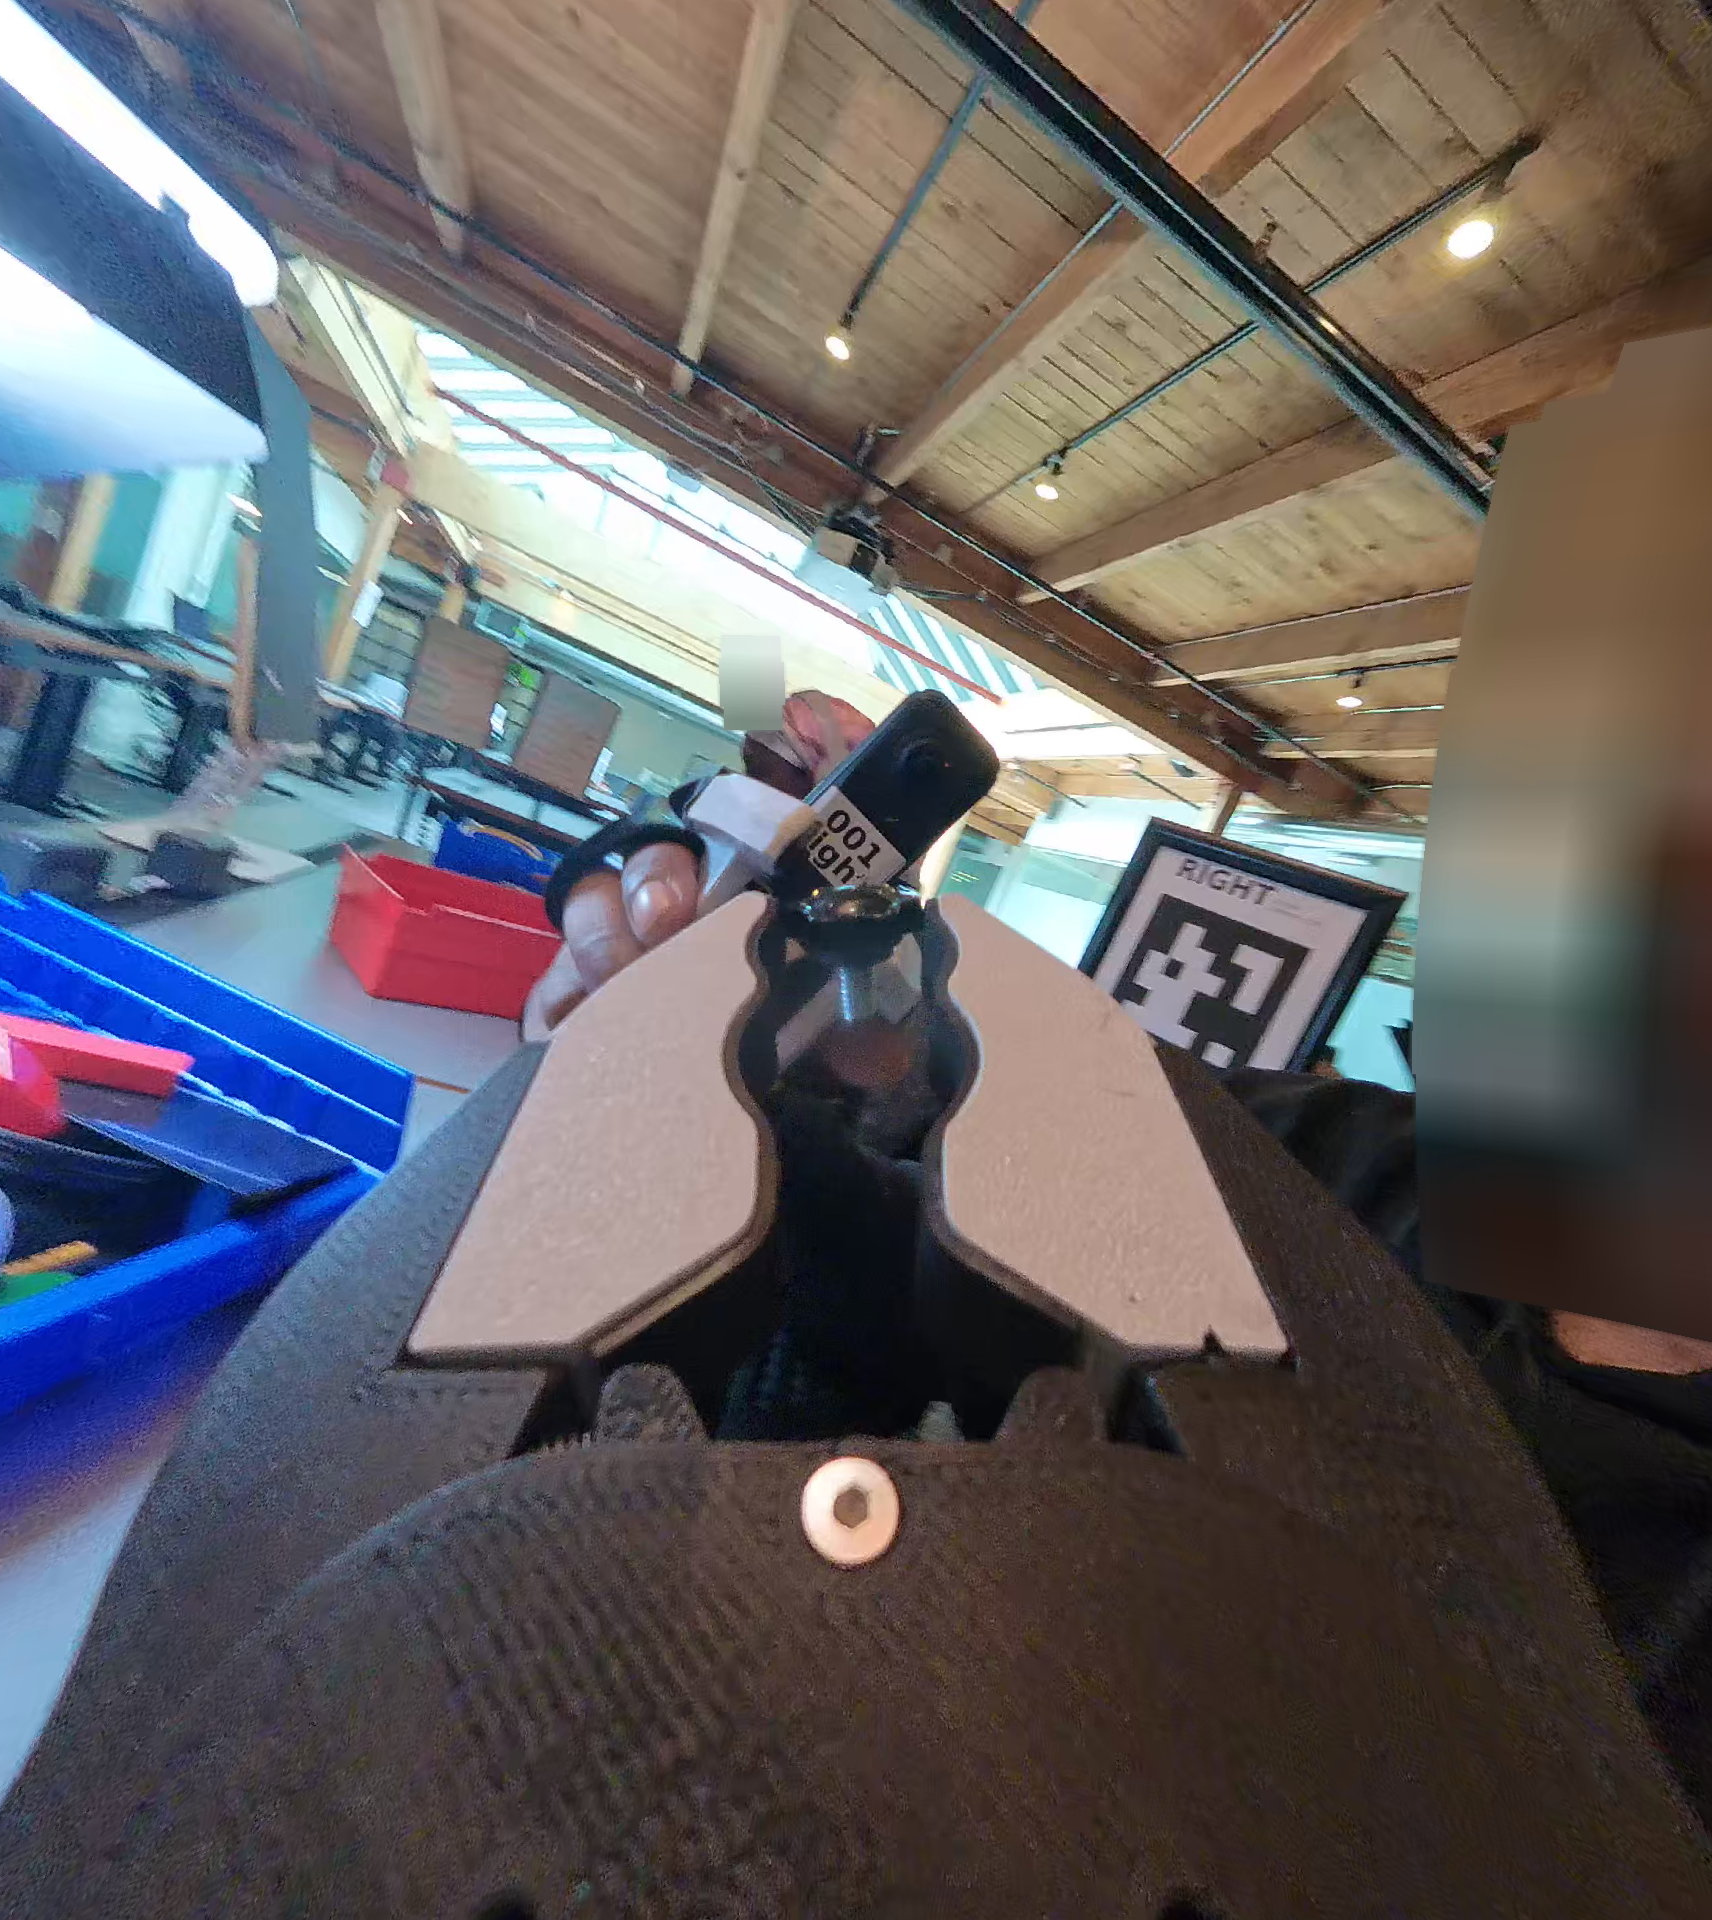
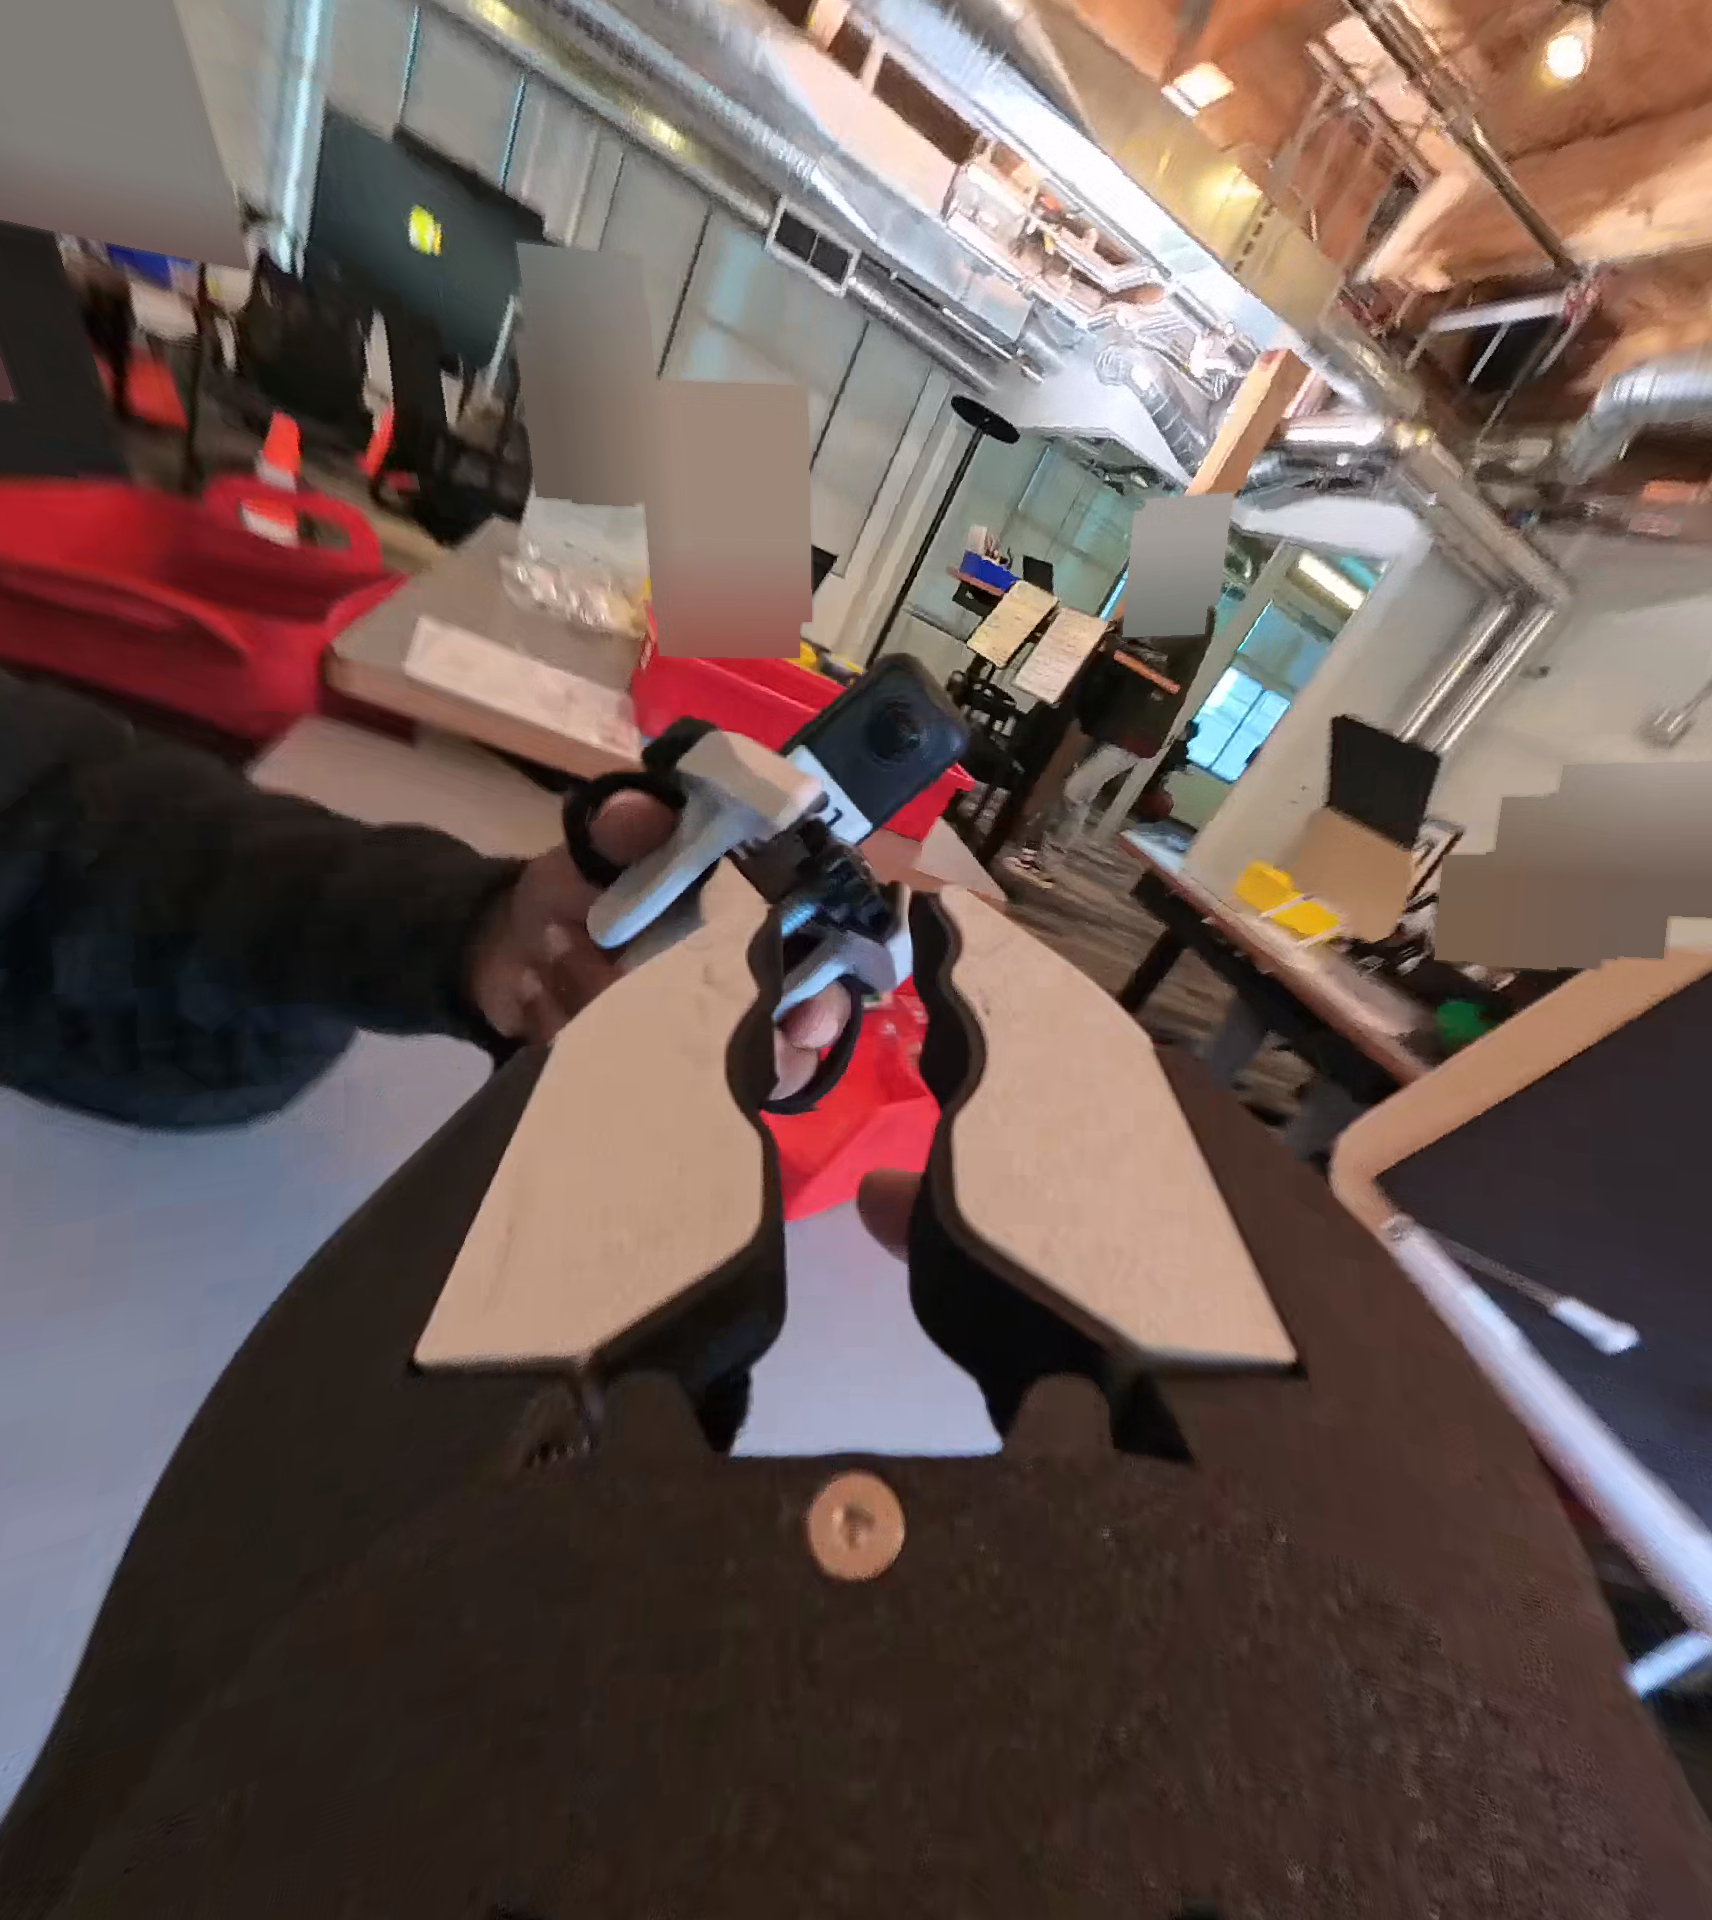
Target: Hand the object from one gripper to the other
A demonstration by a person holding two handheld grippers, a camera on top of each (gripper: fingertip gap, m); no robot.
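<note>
The two tools are facing each other nose to nose above the counter (image 2: 104, 1299), so the step in hand is looking like the transfer itself. The left hand-held gripper (image 1: 847, 925) is showing its fingers a narrow gap apart, and a small black round object (image 1: 847, 912) is sitting right at its tips. Whether those fingers are actually pinching it, I cannot tell. The right hand-held gripper (image 2: 836, 914) is also standing slightly open, with nothing lying between its fingers along their length. What seems to be the same object is showing just ahead of its tips, though blur is hiding whether anything is touching. To do this well, the receiving side is needing to line its gap up squarely on the object, ease forward until the object is sitting between the pads, and close firmly. Only after that should the giving side be loosening. Both tools are wanting steady holding, since a slip here is likely dropping the object toward the red bin (image 2: 862, 1122) below the right hand-held gripper's tips.
</note>
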